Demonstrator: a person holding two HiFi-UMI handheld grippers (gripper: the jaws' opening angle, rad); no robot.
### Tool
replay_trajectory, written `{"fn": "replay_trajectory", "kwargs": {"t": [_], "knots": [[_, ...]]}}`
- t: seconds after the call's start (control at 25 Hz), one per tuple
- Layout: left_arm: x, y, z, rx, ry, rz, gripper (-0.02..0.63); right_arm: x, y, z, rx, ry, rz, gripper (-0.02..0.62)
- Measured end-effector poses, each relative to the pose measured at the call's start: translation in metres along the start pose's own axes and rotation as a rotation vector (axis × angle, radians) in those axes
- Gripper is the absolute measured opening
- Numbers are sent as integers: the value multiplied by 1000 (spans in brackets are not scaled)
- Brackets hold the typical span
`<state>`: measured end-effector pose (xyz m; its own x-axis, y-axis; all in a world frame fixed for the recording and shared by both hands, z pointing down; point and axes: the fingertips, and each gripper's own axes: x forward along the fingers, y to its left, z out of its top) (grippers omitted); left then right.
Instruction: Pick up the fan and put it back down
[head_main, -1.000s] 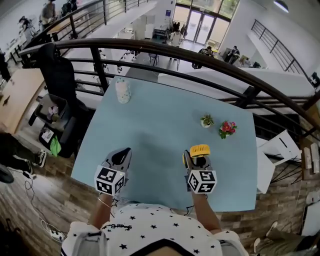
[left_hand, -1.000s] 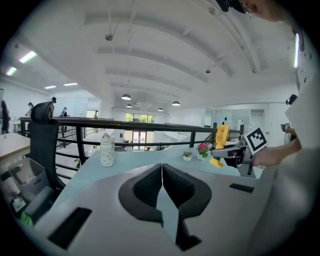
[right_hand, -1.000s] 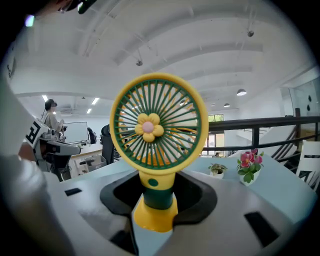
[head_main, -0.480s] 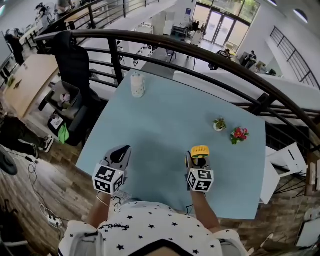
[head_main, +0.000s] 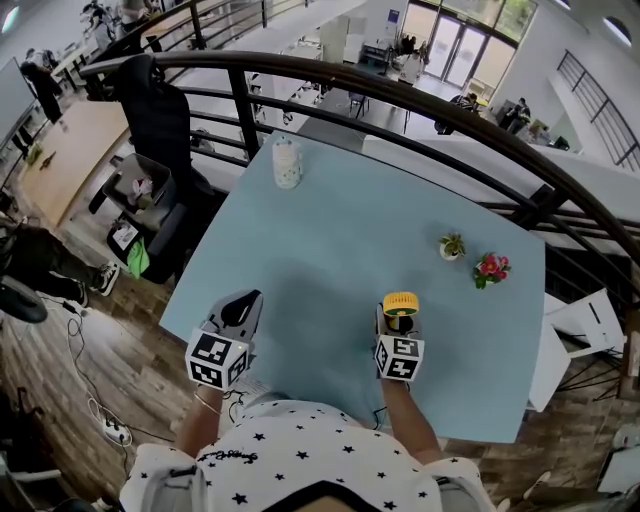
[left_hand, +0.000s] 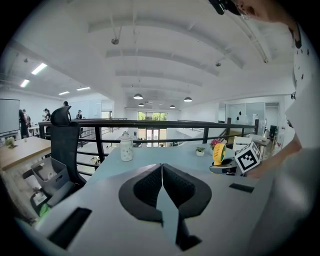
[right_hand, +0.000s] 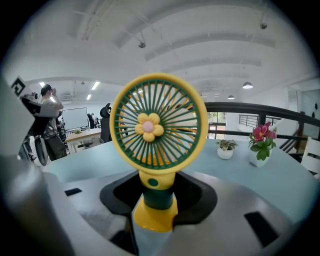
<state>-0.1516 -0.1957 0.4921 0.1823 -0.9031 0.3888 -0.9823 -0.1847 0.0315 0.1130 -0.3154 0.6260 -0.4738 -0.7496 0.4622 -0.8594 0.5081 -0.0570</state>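
Observation:
A small yellow and green fan (head_main: 400, 303) stands upright between the jaws of my right gripper (head_main: 399, 322), above the near right part of the light blue table (head_main: 340, 230). In the right gripper view the fan's head (right_hand: 158, 124) fills the middle, and the jaws are shut on its green and yellow stem (right_hand: 154, 197). Whether its base touches the table I cannot tell. My left gripper (head_main: 240, 306) hovers over the table's near left edge, shut with nothing in it; its pads (left_hand: 150, 185) meet. The left gripper view shows the fan (left_hand: 218, 153) at the right.
A white jar (head_main: 287, 163) stands at the table's far left corner. A small potted plant (head_main: 452, 246) and a pot of pink flowers (head_main: 491, 268) sit at the far right. A dark railing (head_main: 400, 95) curves behind the table; a black office chair (head_main: 160, 110) is at the left.
My right gripper has sunk towards the table with the fan still in it. The left gripper has barely shifted in the picture.

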Motion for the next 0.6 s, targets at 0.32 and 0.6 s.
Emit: {"fn": "replay_trajectory", "kwargs": {"t": [0.32, 0.6], "knots": [[1, -1, 2, 6, 6, 5, 29, 9, 0, -23, -15, 63, -8, 173], [2, -2, 3, 9, -1, -5, 29, 14, 0, -42, 0, 119, -29, 175]]}}
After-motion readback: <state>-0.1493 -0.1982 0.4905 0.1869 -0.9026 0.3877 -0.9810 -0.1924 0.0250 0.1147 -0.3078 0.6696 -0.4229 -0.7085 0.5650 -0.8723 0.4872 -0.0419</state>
